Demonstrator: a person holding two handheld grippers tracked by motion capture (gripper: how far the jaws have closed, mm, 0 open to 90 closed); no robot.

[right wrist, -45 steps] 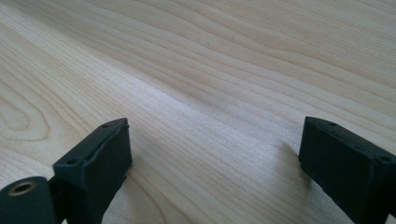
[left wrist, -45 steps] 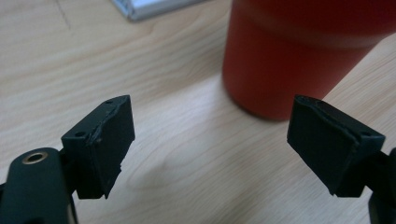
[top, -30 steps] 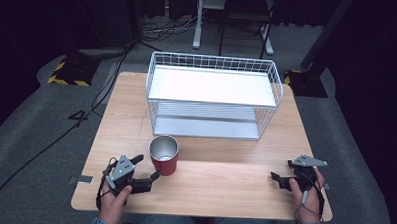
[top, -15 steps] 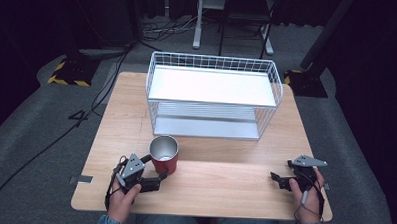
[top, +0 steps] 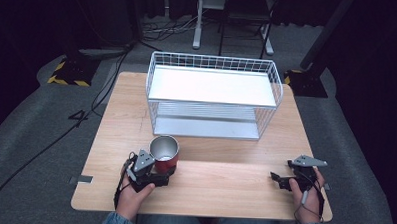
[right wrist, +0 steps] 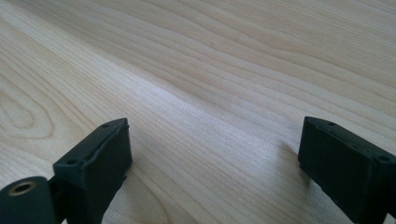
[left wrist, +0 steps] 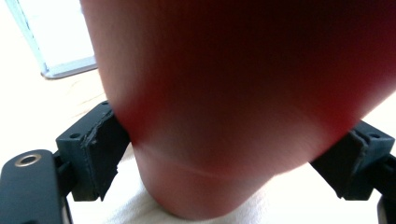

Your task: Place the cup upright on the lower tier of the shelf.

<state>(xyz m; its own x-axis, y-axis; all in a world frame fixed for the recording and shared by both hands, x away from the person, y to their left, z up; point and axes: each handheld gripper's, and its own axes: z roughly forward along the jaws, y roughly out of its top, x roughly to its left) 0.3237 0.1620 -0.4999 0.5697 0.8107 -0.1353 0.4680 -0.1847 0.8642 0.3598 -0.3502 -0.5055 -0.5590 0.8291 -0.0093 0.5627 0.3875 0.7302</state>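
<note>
the red cup [top: 164, 152] stands upright on the tabletop [top: 224, 178], just in front of the wire rack [top: 213, 100]. the left hand-held gripper [top: 156, 179] has its jaws spread around the cup's lower body, not visibly pressing. the cup looks light, rigid and smooth-walled, likely slippery; a grip low on the body seems safest. the right hand-held gripper [top: 280, 181] rests released, well right of the cup. the rack blocks any forward push.

Left tongs [top: 156, 178] and right tongs [top: 279, 180] gape apart.
</note>
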